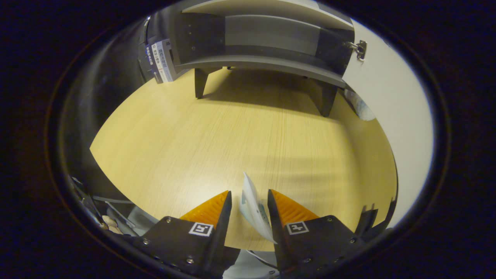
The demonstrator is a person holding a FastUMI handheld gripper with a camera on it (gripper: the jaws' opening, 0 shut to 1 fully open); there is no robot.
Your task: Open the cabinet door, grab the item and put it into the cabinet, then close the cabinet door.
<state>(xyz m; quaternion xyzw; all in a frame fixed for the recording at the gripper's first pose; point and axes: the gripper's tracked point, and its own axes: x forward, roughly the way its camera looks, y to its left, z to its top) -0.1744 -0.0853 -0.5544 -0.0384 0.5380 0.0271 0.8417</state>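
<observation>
White thin packet [254, 207] stands on edge between the fingers [249, 201], resting against the right one; whether both clamp it, I cannot tell. Open cabinet [263, 42] lies straight ahead, across the desk [217, 139].

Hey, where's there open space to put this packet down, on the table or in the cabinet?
The tabletop is bare from the tongs up to the cabinet legs. The cabinet's lower shelf looks bare too, its door swung open beside it. The thin white packet sits between the fingers; whether both press it is unclear.
</observation>
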